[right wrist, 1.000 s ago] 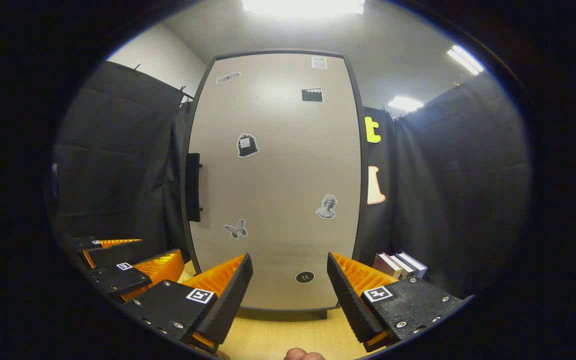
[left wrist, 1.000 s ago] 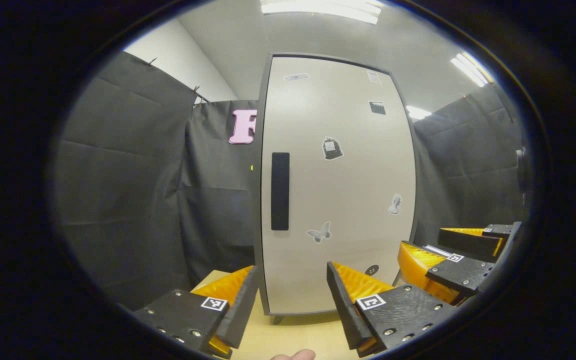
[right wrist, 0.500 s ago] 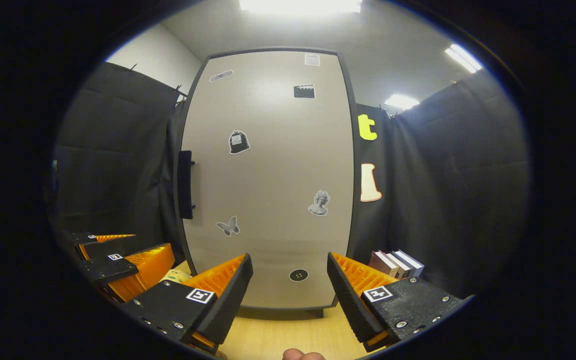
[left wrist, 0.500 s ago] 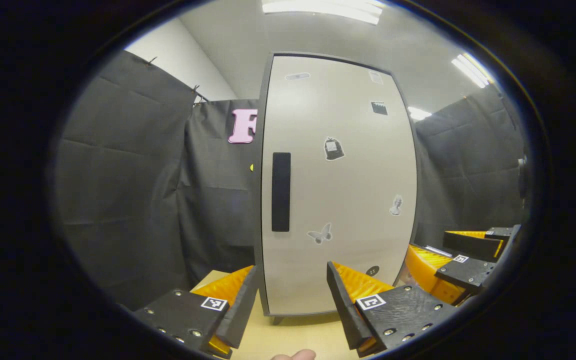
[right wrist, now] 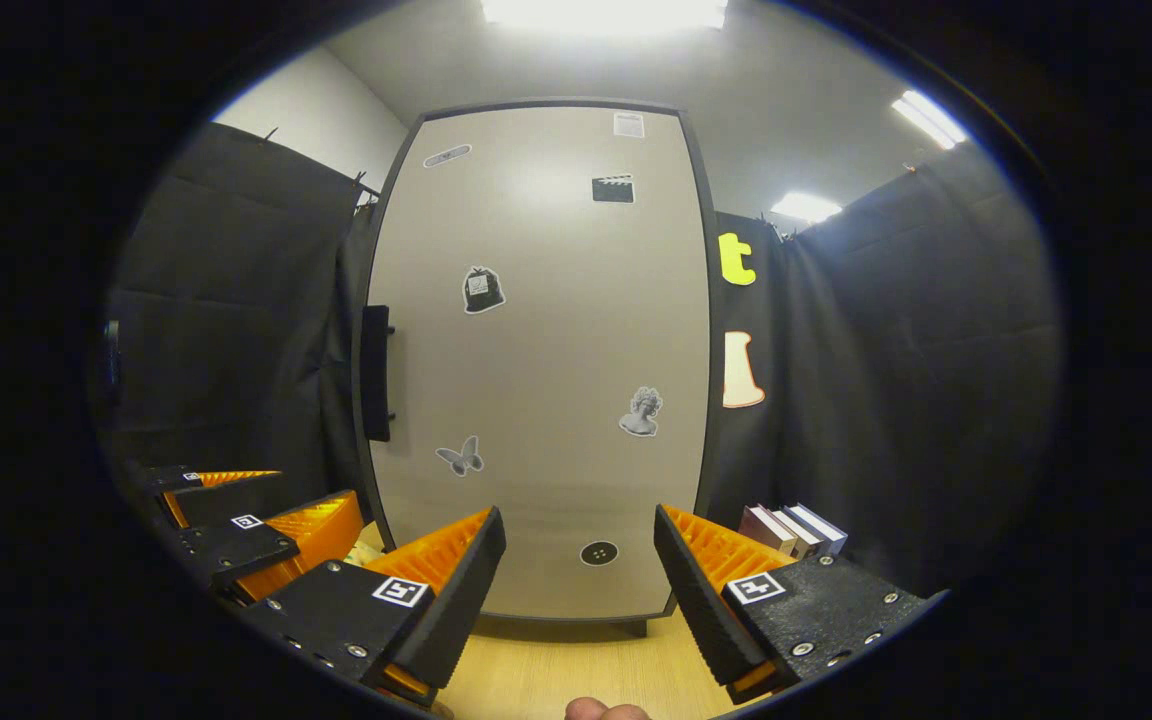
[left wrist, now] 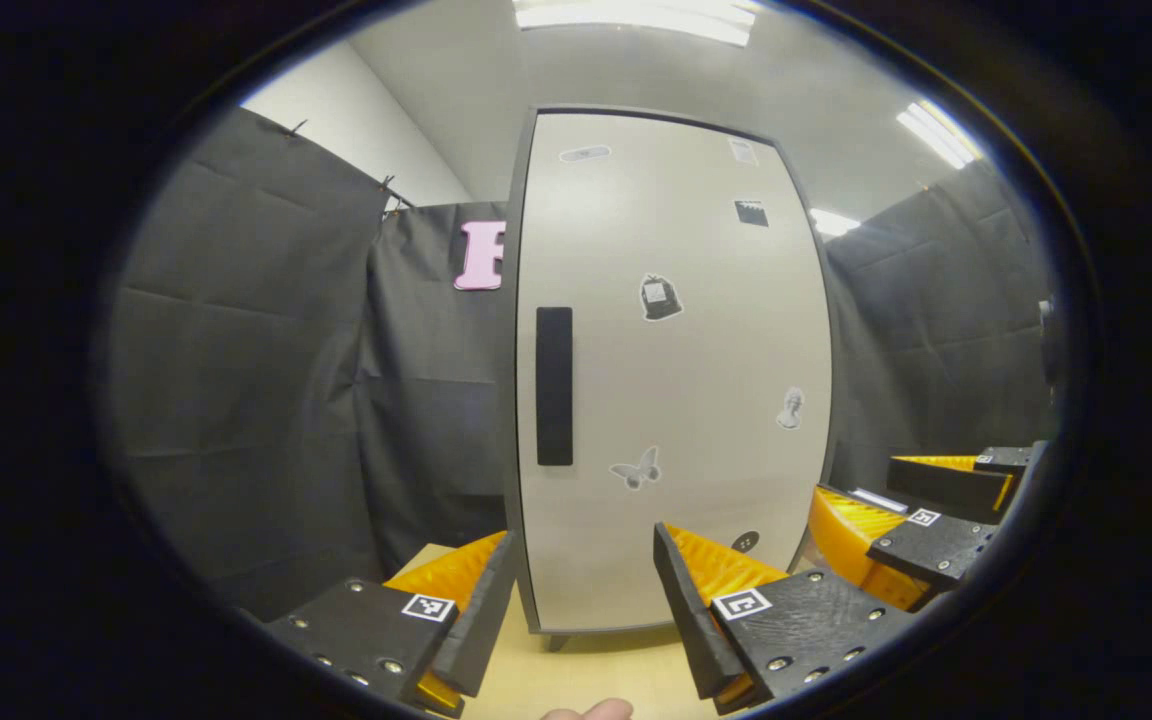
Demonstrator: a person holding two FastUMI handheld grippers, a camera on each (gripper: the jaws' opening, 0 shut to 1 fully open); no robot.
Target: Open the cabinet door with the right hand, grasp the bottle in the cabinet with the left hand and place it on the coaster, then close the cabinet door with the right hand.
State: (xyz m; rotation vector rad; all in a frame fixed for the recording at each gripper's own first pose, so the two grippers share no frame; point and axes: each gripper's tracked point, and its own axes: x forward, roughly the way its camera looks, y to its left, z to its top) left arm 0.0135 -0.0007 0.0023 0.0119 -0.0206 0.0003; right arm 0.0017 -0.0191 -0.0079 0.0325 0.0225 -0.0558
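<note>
— Here, how is the right hand-held gripper held?

— Spread wide and empty above the tabletop, squared to the closed cabinet door. The handle, a vertical bar, is set up and to its left at the door's edge.

— And the left hand-held gripper?

— Likewise wide and empty. The handle is faced almost head-on from there, yet the pull is assigned to the right. The bottle is judged to be shut inside.
</note>
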